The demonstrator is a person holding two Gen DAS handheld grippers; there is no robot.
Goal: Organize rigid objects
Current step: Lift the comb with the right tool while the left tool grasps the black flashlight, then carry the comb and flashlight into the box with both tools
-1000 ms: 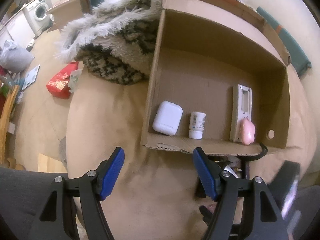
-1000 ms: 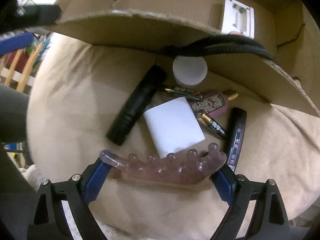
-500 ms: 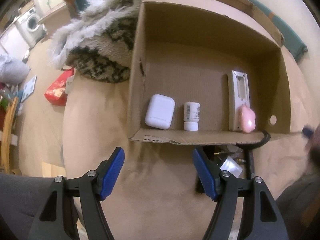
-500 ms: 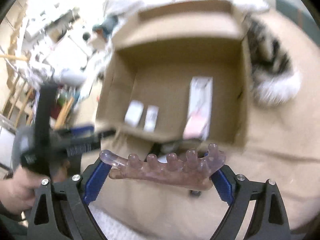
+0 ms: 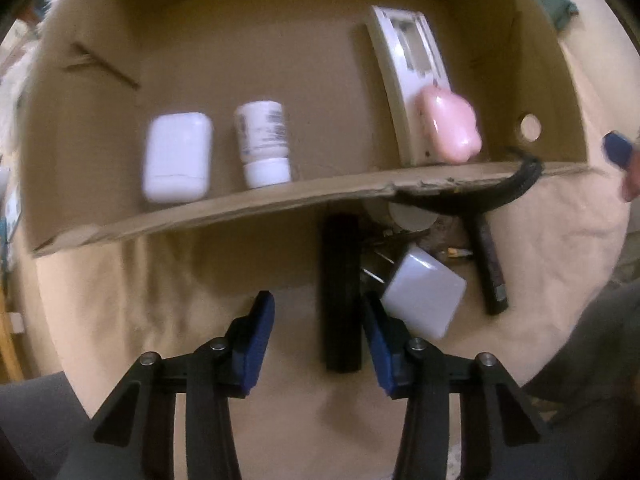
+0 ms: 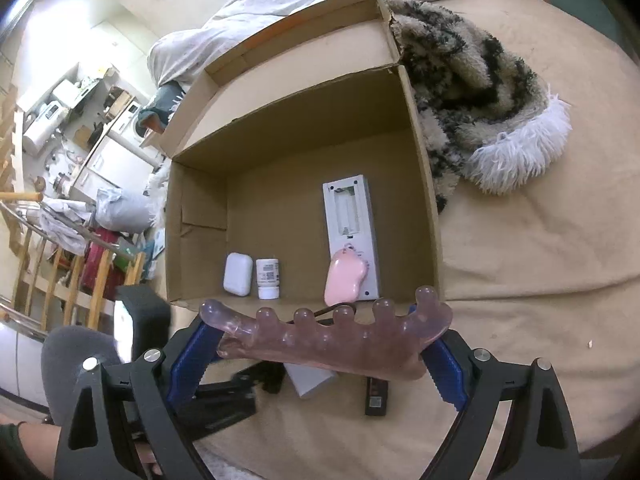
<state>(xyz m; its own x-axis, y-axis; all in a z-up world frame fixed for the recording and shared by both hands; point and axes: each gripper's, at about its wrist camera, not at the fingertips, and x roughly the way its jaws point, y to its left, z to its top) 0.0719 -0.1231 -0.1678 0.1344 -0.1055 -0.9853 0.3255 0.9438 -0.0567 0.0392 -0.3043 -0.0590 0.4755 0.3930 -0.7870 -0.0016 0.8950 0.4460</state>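
1. Comb (image 6: 320, 344), pink and translucent with rounded teeth pointing up, sits crosswise between the blue pads of the right gripper (image 6: 320, 354), clamped at both ends and held in the air in front of the box (image 6: 420, 140).
2. Box is open cardboard, lying on a tan bedcover (image 6: 520, 260); a black-and-cream fleece (image 6: 472, 92) with a white fringe lies against its right wall in the right wrist view.
3. Along the box's near wall lie 4 things: a white case (image 5: 178, 158), a small white bottle (image 5: 264, 144) just beside it, a long white remote (image 5: 412, 76) with its battery bay open, and a pink soap-shaped piece (image 5: 448, 122) resting on the remote's near end.
4. Left gripper (image 5: 318, 338) points down at the pile outside the box; its jaws have just been closing and now stand partly apart. A black cylinder (image 5: 340, 292) lies lengthwise between the pads, close to the right pad; I cannot tell whether either pad touches it.
5. Just right of the cylinder lie a white block (image 5: 426, 294) and a slim black stick (image 5: 490, 264); a white cap (image 5: 412, 218) and small metallic items sit under the box edge, too blurred to name.
6. A black cord (image 5: 500, 190) curves over the box's near edge.
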